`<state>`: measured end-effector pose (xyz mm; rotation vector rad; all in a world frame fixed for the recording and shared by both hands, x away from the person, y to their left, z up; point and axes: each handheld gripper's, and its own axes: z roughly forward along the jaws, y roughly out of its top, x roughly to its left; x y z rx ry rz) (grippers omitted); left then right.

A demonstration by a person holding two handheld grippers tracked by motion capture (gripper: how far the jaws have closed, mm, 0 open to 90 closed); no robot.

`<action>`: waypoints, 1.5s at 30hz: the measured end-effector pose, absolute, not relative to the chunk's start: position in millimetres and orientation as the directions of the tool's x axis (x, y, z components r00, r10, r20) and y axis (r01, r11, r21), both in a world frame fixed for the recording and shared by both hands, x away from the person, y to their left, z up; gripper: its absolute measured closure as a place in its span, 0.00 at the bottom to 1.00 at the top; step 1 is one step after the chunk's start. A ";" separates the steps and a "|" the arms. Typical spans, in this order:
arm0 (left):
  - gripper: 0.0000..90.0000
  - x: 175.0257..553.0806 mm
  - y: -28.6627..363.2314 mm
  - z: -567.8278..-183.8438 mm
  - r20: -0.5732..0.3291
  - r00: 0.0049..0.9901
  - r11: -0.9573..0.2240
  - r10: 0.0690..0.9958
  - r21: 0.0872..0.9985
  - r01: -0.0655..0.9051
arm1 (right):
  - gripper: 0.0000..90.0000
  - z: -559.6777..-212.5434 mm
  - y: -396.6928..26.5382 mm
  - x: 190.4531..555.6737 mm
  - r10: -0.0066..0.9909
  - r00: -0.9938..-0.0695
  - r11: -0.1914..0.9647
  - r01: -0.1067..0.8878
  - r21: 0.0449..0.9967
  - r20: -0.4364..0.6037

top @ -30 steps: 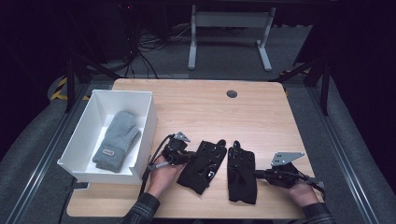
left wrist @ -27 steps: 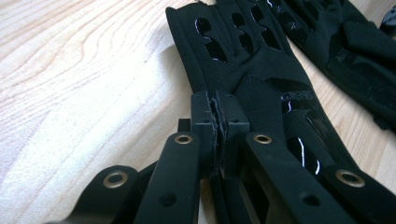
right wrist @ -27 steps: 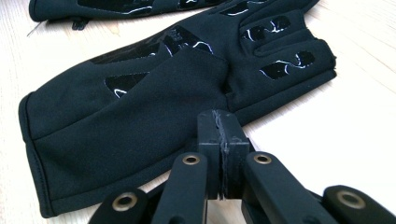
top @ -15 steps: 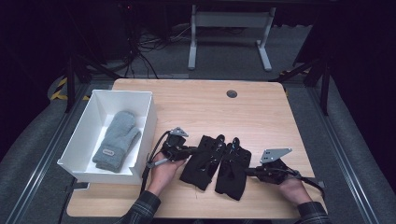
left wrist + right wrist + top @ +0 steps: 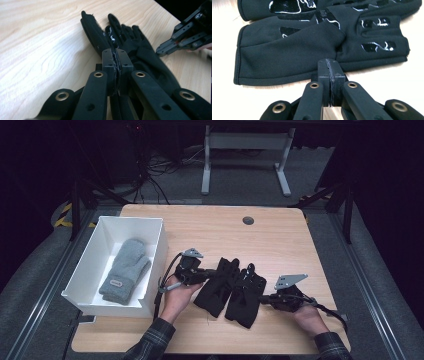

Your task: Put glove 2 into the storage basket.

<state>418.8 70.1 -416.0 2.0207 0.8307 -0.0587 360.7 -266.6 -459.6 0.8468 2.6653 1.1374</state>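
2 black gloves side by side on the bench, one gripper at each.

High view: the left glove [image 5: 218, 286] and the right glove [image 5: 245, 295] lie touching, near the front of the wooden bench [image 5: 280, 240]. The left gripper [image 5: 204, 275] sits at the left glove's edge; the right gripper [image 5: 264, 298] sits at the right glove's edge. A white bin [image 5: 152, 270] at the left holds a grey mitten [image 5: 125, 269].
Left gripper view: the jaws are together, pinching a thin fold of the left glove [image 5: 100, 42].
Right gripper view: the jaws are together, their tips at the edge of the right glove [image 5: 294, 55]; whether fabric is pinched cannot be told.
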 end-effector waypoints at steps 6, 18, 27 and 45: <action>0.98 420.2 60.9 -407.2 -0.343 0.783 -0.354 0.519 0.747 0.563 | 1.00 -459.4 -257.8 365.9 0.522 -0.847 0.573 0.434 0.695 0.100; 0.98 422.0 37.5 -395.5 -0.330 0.807 -0.373 0.490 0.757 0.536 | 1.00 -460.7 -253.5 377.4 0.524 -0.844 0.554 0.443 0.705 0.118; 0.98 420.0 8.9 -401.5 -0.328 0.827 -0.406 0.457 0.750 0.522 | 1.00 -463.4 -241.3 387.1 0.516 -0.849 0.552 0.435 0.711 0.118; 0.96 416.2 -30.6 -429.6 -0.337 0.856 -0.489 0.393 0.711 0.505 | 1.00 -464.7 -234.6 390.5 0.519 -0.848 0.544 0.427 0.722 0.110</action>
